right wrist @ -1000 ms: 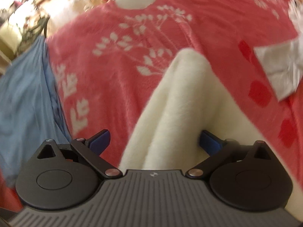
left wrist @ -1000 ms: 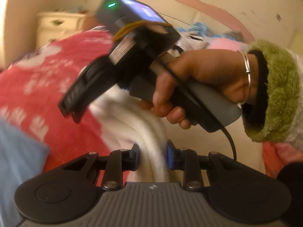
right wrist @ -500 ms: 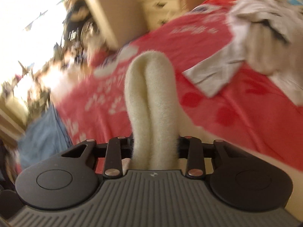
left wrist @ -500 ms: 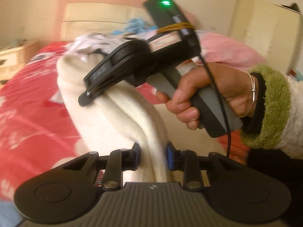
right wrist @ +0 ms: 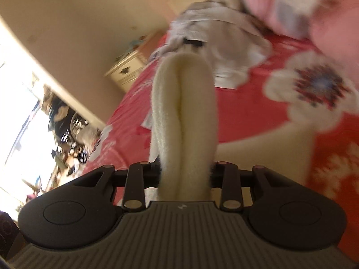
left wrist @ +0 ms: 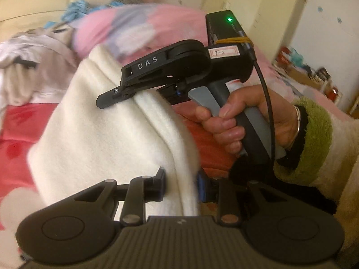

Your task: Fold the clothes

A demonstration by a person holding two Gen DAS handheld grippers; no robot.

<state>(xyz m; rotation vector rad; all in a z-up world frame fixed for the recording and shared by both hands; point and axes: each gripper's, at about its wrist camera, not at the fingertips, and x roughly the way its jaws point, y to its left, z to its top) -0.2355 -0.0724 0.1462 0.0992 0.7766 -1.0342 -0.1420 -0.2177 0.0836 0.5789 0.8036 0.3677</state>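
A thick cream fleece garment (left wrist: 107, 125) is held up over the red flowered bedspread (left wrist: 15, 139). My left gripper (left wrist: 180, 185) is shut on one edge of it. My right gripper (right wrist: 185, 171) is shut on a doubled fold of the same garment (right wrist: 184, 112), which stands up between its fingers. In the left wrist view the right gripper (left wrist: 116, 95) shows from the side, held by a hand in a green-cuffed sleeve, its fingers pinching the cream fleece higher up.
A heap of grey-white clothes (left wrist: 29, 67) lies on the bed by the headboard, also in the right wrist view (right wrist: 215, 35). A pink patterned quilt (left wrist: 139, 27) lies beyond. A cream nightstand (right wrist: 125, 71) stands beside the bed. A wardrobe (left wrist: 253, 6) is at the right.
My right gripper has shut on the cream garment. Both grippers have lifted it and swung round from the foot of the bed toward the headboard and quilt.
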